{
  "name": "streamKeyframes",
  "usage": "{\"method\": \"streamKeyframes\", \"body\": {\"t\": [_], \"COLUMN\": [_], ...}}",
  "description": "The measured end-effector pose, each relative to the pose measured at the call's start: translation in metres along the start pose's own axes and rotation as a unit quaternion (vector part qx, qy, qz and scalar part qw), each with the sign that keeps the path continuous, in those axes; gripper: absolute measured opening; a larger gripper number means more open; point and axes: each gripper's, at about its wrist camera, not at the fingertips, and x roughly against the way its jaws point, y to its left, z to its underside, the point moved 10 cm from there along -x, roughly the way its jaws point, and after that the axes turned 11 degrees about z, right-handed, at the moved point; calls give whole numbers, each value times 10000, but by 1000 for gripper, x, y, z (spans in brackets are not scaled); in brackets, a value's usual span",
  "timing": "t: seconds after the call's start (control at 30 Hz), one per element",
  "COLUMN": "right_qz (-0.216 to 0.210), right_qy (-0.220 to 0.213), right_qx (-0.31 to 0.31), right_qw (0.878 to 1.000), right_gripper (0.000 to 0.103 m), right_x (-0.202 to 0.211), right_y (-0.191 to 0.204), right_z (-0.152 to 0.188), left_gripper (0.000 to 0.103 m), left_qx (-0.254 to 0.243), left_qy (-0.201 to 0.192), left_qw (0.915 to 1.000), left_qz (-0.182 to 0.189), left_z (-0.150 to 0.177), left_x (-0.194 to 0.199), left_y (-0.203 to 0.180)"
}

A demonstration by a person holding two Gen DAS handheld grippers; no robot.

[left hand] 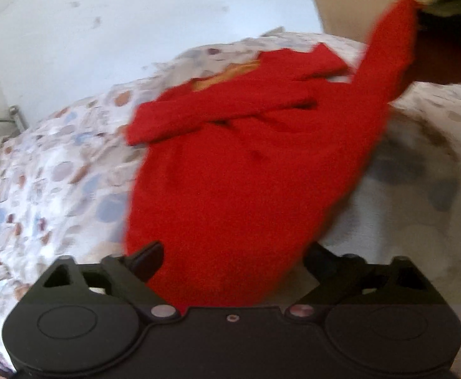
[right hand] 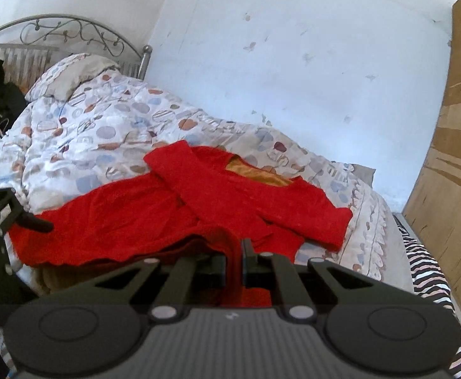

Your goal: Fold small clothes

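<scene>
On the quilt [right hand: 104, 132], red garment [right hand: 129, 221], right gripper [right hand: 241, 252] jaws pinching its hem (lifted), left gripper [left hand: 230, 259] jaws wide, empty.

A home bedroom: a bed with a scrolled metal headboard [right hand: 69, 36], a pillow [right hand: 72, 75] and a spotted quilt [right hand: 104, 132] stands against a scuffed pale wall [right hand: 293, 63], beside a wooden wardrobe [right hand: 451, 158].

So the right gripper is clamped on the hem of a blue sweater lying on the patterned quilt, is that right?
Not quite: the sweater is red, not blue. The right wrist view shows the right gripper clamped on its hem, and the garment lies on the patterned quilt.
</scene>
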Motion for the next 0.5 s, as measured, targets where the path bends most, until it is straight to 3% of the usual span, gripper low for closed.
{"method": "streamKeyframes", "body": {"t": [0.07, 0.3, 0.5], "right_qz": [19, 125, 173], "right_qy": [-12, 97, 326], "right_qx": [-73, -332, -291], "right_qw": [10000, 9993, 9989], "right_gripper": [10, 10, 10], "right_x": [1, 3, 4], "right_y": [-3, -10, -7], "right_z": [-1, 8, 29], "left_gripper": [79, 76, 44], "left_qx": [-6, -559, -921], "left_qy": [-3, -119, -102], "left_qw": [9997, 9947, 9936], "left_qz": [-245, -850, -638], "left_z": [2, 9, 13], "left_x": [2, 16, 21], "left_y": [22, 69, 66]}}
